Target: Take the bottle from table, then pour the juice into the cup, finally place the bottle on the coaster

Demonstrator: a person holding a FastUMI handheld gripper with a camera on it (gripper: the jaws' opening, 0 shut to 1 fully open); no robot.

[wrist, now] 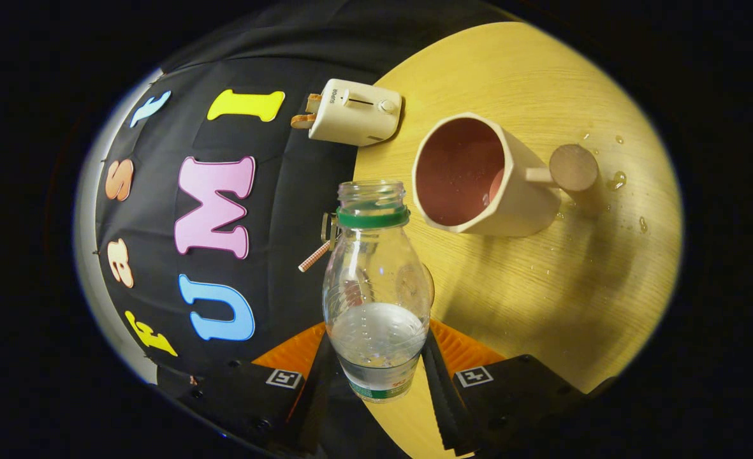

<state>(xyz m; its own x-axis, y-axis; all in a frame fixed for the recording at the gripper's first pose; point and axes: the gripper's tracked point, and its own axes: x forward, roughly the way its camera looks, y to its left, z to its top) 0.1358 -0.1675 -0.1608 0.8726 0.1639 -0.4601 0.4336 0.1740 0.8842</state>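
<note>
My gripper (376, 347) is shut on a clear plastic bottle (376, 287), one finger on each side of its lower body. The bottle has a green neck ring and no cap, and clear liquid fills its lower part near the fingers. The whole view is rolled, with the wooden table (542, 306) beside the bottle rather than under it. A cream cup (478, 175) with a pink inside and a round-ended handle (572, 167) stands on the table beyond the bottle's mouth, slightly to its side. A tan round edge (429, 285), perhaps the coaster, peeks from behind the bottle.
A white toaster (354, 113) stands at the table's far edge against the black cloth wall. Several drops of liquid (616, 180) lie on the wood past the cup's handle. A small striped stick (314, 256) and a clip show beside the bottle's shoulder.
</note>
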